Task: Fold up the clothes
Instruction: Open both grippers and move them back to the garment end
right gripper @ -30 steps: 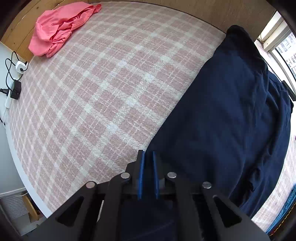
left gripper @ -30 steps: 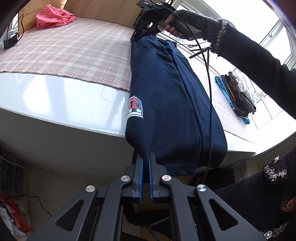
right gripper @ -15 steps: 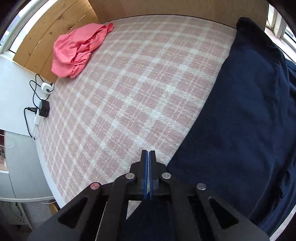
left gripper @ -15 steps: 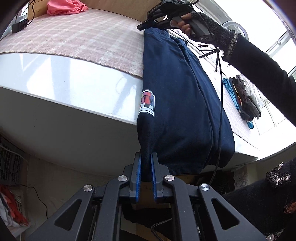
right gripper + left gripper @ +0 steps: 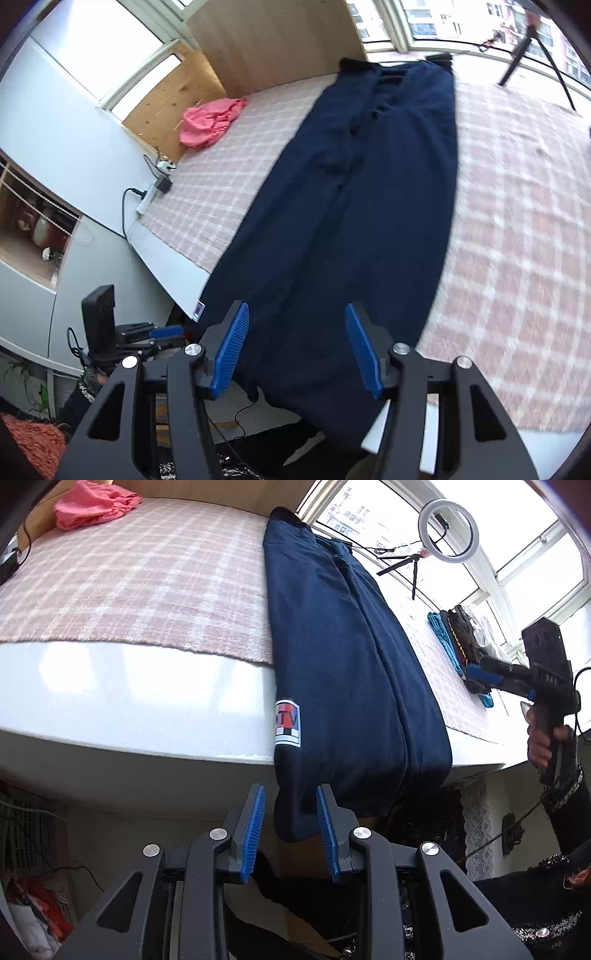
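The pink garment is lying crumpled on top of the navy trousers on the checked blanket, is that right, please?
Not quite: the pink garment lies crumpled on the checked blanket itself, near the wooden headboard and well apart from the navy trousers. The right wrist view shows bare blanket between them.

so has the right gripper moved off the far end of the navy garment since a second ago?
Yes. The right gripper has left the navy garment's far end and now sits near the clothes pile, fingers opening.

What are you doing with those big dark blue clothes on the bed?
A person is folding a navy garment laid long across the checked blanket, its near end hanging over the edge. The left hand-held gripper is opening around that hanging end. The right hand-held gripper is opening too, holding nothing, above the garment.
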`<state>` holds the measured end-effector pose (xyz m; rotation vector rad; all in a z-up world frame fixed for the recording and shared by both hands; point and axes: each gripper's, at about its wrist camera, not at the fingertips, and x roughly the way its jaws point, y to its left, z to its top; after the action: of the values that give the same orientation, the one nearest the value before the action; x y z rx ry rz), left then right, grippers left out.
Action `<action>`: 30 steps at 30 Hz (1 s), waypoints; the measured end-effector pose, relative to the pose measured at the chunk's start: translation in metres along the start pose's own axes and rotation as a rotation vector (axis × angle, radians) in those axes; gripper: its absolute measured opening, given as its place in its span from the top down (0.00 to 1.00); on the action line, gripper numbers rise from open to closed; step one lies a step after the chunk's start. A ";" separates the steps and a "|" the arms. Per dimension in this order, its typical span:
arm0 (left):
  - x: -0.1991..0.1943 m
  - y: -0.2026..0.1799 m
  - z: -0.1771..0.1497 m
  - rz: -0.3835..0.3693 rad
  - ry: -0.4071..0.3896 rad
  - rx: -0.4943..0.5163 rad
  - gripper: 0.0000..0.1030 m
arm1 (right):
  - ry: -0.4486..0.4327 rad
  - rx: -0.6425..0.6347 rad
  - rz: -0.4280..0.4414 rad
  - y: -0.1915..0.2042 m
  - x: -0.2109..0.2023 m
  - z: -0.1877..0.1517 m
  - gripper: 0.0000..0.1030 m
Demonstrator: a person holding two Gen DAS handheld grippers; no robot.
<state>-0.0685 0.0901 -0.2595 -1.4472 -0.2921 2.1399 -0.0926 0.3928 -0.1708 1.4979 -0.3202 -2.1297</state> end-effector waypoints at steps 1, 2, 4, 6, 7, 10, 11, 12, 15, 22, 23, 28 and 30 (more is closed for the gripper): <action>-0.001 -0.009 0.006 -0.013 0.004 0.031 0.74 | 0.008 0.067 -0.030 -0.009 0.004 -0.028 0.47; 0.000 -0.017 0.011 -0.037 0.015 0.061 0.74 | 0.020 0.128 -0.027 -0.016 0.013 -0.050 0.47; 0.008 -0.032 0.020 -0.054 0.045 0.122 0.72 | 0.040 0.214 -0.051 -0.028 0.026 -0.084 0.47; 0.017 -0.046 0.028 -0.075 0.081 0.167 0.72 | 0.047 0.246 -0.064 -0.033 0.036 -0.104 0.47; 0.023 -0.054 0.031 -0.089 0.095 0.180 0.72 | 0.048 0.261 -0.065 -0.034 0.040 -0.113 0.47; 0.040 -0.081 0.035 -0.119 0.125 0.242 0.72 | 0.034 0.261 -0.049 -0.031 0.037 -0.118 0.47; 0.046 -0.091 0.034 -0.127 0.133 0.274 0.71 | 0.028 0.246 -0.051 -0.029 0.034 -0.117 0.47; 0.053 -0.100 0.032 -0.125 0.141 0.295 0.71 | 0.022 0.230 -0.054 -0.027 0.031 -0.115 0.47; 0.070 -0.117 0.027 -0.149 0.171 0.308 0.71 | 0.043 0.196 -0.067 -0.029 0.032 -0.112 0.47; 0.064 -0.119 0.013 -0.110 0.178 0.271 0.71 | 0.108 0.125 -0.032 -0.041 0.053 -0.112 0.47; 0.055 -0.113 0.011 -0.104 0.167 0.247 0.71 | 0.112 0.120 -0.013 -0.041 0.056 -0.111 0.47; 0.014 -0.047 -0.009 0.044 0.162 0.124 0.63 | 0.135 0.104 0.050 -0.038 0.068 -0.109 0.47; 0.009 -0.021 -0.015 0.090 0.177 0.069 0.63 | 0.135 0.106 0.084 -0.038 0.070 -0.110 0.47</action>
<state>-0.0506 0.1102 -0.2631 -1.6241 -0.0888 2.0530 -0.0190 0.3983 -0.2857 1.6497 -0.4454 -1.9620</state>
